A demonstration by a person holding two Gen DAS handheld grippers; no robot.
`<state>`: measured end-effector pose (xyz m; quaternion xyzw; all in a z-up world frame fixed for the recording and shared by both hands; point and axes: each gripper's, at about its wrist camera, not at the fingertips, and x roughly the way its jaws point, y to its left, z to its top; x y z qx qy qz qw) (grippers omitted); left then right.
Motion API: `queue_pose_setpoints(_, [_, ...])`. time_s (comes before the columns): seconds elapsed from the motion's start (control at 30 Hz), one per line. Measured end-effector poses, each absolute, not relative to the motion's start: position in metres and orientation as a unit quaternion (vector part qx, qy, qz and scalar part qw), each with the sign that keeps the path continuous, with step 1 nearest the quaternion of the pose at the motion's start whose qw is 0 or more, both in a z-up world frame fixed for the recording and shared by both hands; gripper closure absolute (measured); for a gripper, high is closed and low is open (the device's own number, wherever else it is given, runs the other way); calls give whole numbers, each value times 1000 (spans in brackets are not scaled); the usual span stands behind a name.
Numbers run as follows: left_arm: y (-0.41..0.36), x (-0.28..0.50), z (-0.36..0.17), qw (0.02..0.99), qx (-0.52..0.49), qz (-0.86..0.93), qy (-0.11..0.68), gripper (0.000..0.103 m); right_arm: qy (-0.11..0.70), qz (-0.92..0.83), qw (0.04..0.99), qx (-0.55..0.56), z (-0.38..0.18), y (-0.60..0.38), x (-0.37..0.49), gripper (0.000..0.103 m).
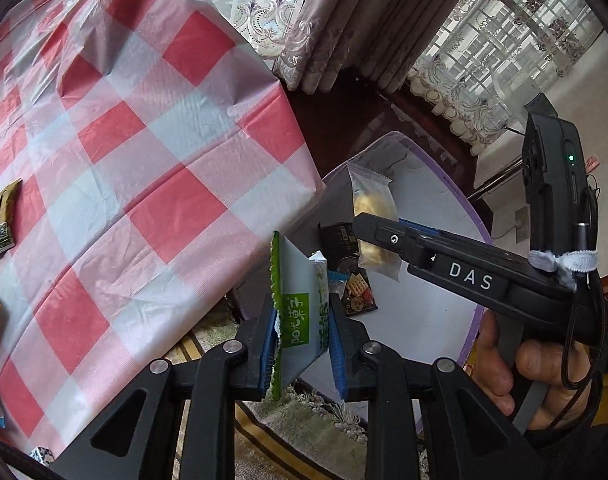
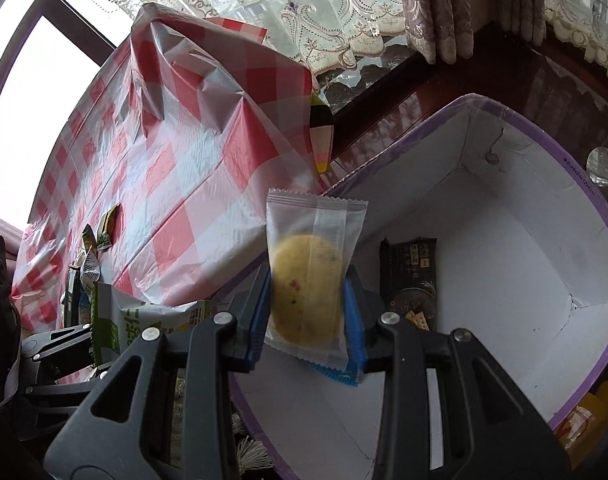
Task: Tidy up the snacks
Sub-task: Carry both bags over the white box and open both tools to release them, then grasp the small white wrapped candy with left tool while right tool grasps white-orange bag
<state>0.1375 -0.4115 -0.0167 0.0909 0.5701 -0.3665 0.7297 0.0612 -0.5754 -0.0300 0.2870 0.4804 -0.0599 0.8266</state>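
My left gripper (image 1: 303, 308) is shut on a green and white snack packet (image 1: 300, 280), held upright just past the table's corner. The same packet (image 2: 144, 320) shows at the lower left of the right wrist view. My right gripper (image 2: 307, 280) is shut on a clear packet with a round yellow cookie (image 2: 315, 216), hanging over a white box with a purple rim (image 2: 503, 184). From the left wrist view that gripper (image 1: 363, 232) and cookie packet (image 1: 373, 204) hover above the box (image 1: 443, 320). A dark cracker packet (image 2: 409, 276) and a blue-edged packet (image 2: 339, 378) lie in the box.
A table under a red and white checked cloth (image 1: 144, 140) stands left of the box. Several loose snack packets (image 2: 104, 232) lie on it, one near the left edge (image 1: 0, 216). Curtains (image 1: 343, 20) and a dark wooden sill lie behind. A hand (image 1: 515, 380) grips the right tool.
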Motion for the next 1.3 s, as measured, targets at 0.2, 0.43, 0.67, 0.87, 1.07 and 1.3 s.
queue_pose_setpoints(0.2, [-411, 145, -22, 727, 78, -361, 579, 57, 483, -59, 824, 290, -33, -579, 63, 56])
queue_pose_setpoints(0.43, [-405, 145, -20, 729, 68, -359, 578, 57, 483, -47, 825, 290, -27, -572, 65, 56])
queue_pose_setpoints(0.67, [-388, 152, -16, 742, 46, -346, 573, 57, 487, -34, 831, 268, -19, -553, 71, 56])
queue_pose_setpoints(0.87, [-362, 159, -11, 758, 26, -331, 562, 57, 493, -14, 834, 247, -10, -528, 81, 56])
queue_pose_setpoints(1.07, [-330, 169, -6, 780, 7, -306, 546, 57, 499, 24, 834, 235, -3, -496, 92, 56])
queue_pose_setpoints(1.3, [-284, 172, -1, 798, -23, -277, 535, 57, 511, 68, 831, 207, 1, -453, 101, 53])
